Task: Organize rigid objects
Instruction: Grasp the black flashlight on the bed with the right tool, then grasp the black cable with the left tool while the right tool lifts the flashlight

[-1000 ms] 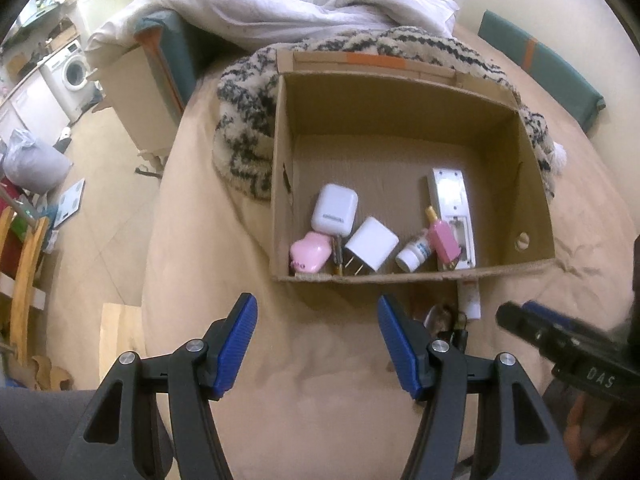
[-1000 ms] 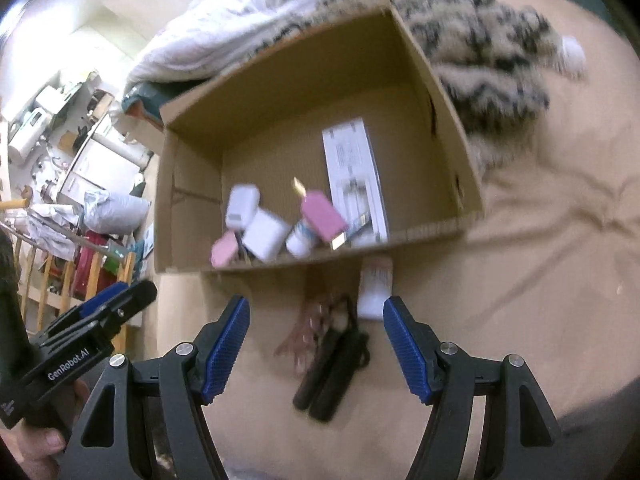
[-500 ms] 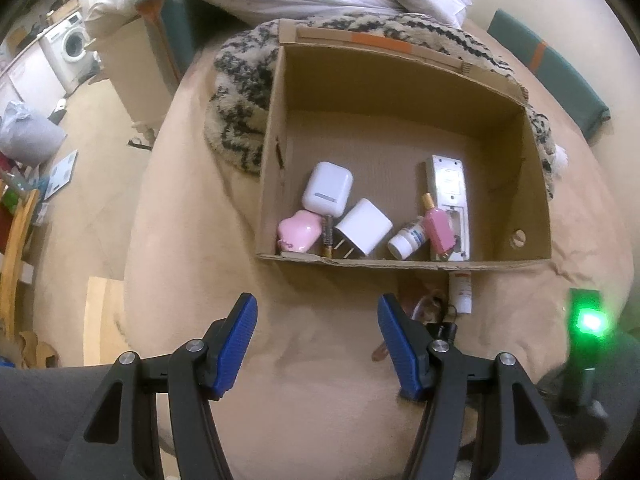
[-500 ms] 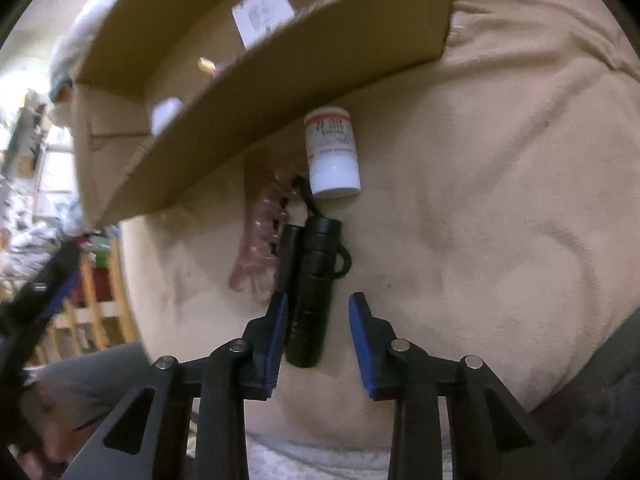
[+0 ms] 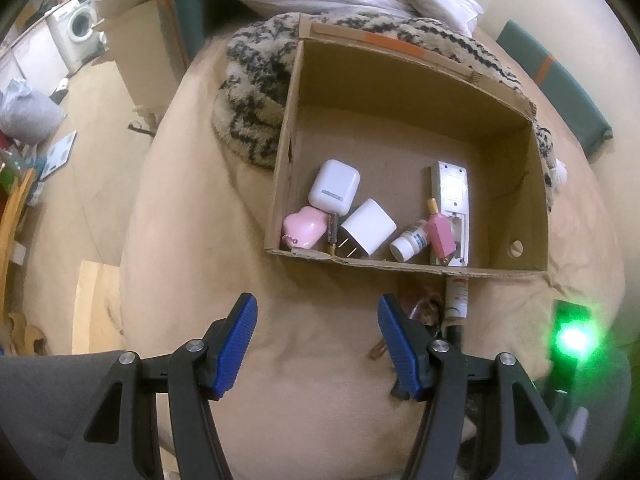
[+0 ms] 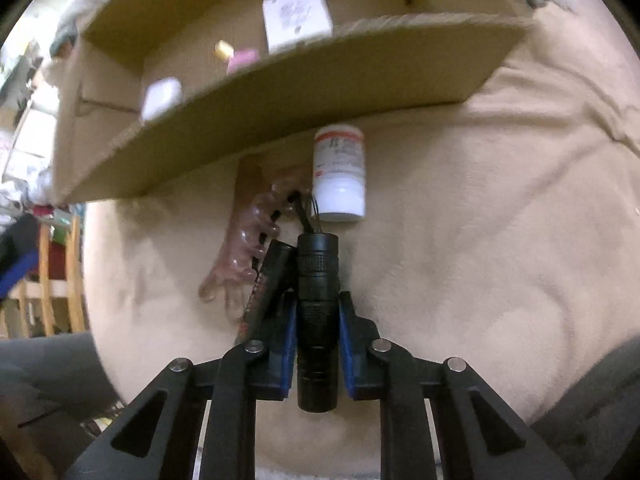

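Progress looks partial: the cardboard box [image 5: 285,184] on the beige blanket [image 5: 192,208] already holds a white earbud case [image 5: 334,192], pink case [image 5: 303,231], white charger [image 5: 369,227], small bottle [image 5: 409,241], pink bottle [image 5: 440,230] and a remote [image 5: 451,196]. Left outside, just before the near wall, lie a white pill bottle [image 6: 339,172], a translucent hair clip [image 6: 244,248] and a black tube [image 6: 269,280]. The right gripper [image 6: 318,344] has just closed its jaws on the black flashlight [image 6: 318,312]. The left gripper [image 5: 314,344] hangs half open, empty
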The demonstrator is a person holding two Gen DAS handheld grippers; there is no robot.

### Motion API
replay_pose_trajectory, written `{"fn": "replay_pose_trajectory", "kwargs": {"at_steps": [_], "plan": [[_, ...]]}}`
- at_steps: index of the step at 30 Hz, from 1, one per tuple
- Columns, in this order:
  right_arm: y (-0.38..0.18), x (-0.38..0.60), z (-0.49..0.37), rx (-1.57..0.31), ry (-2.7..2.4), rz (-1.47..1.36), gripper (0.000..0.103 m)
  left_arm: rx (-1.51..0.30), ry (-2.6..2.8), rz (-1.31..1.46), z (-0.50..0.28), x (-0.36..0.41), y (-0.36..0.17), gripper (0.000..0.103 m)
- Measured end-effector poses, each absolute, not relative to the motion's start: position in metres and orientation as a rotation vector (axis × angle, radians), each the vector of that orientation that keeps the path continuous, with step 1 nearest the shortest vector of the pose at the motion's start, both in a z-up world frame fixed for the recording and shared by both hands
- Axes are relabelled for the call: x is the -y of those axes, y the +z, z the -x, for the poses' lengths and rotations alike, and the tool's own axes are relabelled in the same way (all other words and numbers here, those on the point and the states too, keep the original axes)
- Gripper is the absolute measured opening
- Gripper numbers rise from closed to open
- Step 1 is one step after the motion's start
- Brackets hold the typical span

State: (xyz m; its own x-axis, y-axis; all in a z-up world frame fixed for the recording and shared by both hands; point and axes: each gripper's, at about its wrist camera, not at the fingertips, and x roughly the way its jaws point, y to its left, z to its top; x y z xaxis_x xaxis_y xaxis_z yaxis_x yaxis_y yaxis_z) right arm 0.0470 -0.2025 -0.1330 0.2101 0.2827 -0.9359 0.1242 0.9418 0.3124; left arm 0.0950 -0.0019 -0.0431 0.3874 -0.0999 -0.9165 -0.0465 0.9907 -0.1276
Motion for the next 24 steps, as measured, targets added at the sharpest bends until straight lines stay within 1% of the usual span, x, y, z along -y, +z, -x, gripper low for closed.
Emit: {"fn": "replay_pose_trajectory", "kwargs": {"at_steps": [2,9,14,19,24], "plan": [[-0.114,0.204,-0.042,-1.306,0.130,-0.319,0.020,-1.180,-0.037,0.152,-0.095,0.001,-0.044,0.059],[-0.029,0.205,-0.025,-1.018,0.265,-0.260,0.020,-1.185,-0.030,0.129,-0.093,0.004,-0.048,0.059],[0.016,0.213,-0.025,-0.885,0.318,-0.239,0.020,-1.194,-0.017,0.099,-0.093,0.007,-0.056,0.059],[0.022,0.229,-0.028,-0.791,0.327,-0.231,0.020,-1.211,-0.055,0.043,-0.090,0.021,-0.067,0.059],[0.000,0.247,-0.038,-0.827,0.282,-0.300,0.020,-1.283,-0.177,-0.038,-0.084,0.054,-0.091,0.059]]}}
